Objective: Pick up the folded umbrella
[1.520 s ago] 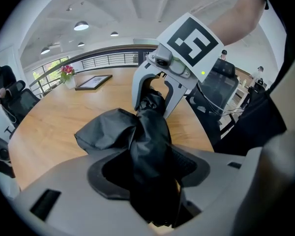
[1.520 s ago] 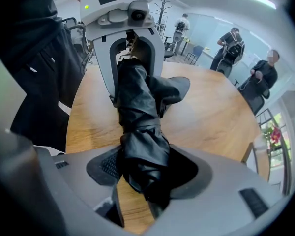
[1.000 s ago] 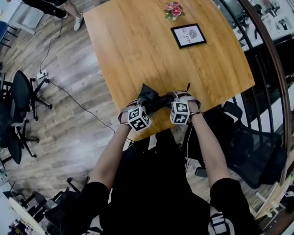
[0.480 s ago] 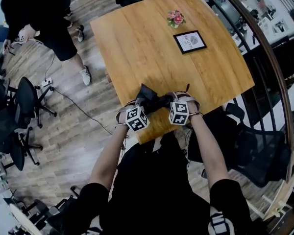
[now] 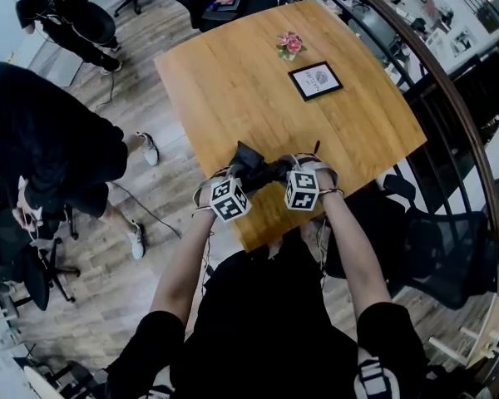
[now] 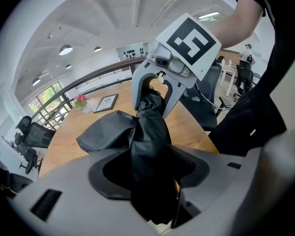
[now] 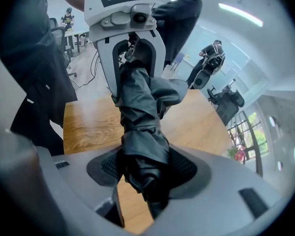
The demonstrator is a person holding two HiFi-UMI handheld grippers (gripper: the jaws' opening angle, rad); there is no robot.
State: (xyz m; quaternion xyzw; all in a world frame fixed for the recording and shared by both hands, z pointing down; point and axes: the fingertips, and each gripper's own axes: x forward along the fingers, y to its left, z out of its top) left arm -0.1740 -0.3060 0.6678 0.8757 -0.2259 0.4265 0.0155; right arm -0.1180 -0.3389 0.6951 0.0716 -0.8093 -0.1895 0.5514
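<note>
The folded black umbrella (image 5: 258, 171) hangs level over the near edge of the wooden table (image 5: 233, 90), gripped at each end. My left gripper (image 5: 243, 175) is shut on its loose-fabric end, my right gripper (image 5: 280, 173) on the other end. In the left gripper view the umbrella (image 6: 147, 136) fills the left gripper (image 6: 150, 173) and runs to the right gripper (image 6: 155, 90) beyond. The right gripper view shows the umbrella (image 7: 140, 127) clamped in the right gripper (image 7: 142, 168), with the left gripper (image 7: 132, 58) at its far end.
A framed picture (image 5: 319, 81) and a small pot of pink flowers (image 5: 289, 43) sit at the table's far side. A person in black (image 5: 50, 156) stands on the floor at the left. A black office chair (image 5: 432, 248) and a curved railing (image 5: 449, 81) are at the right.
Both grippers have lifted the umbrella a little off the table. The person on the floor has walked from the top left down to the left side.
</note>
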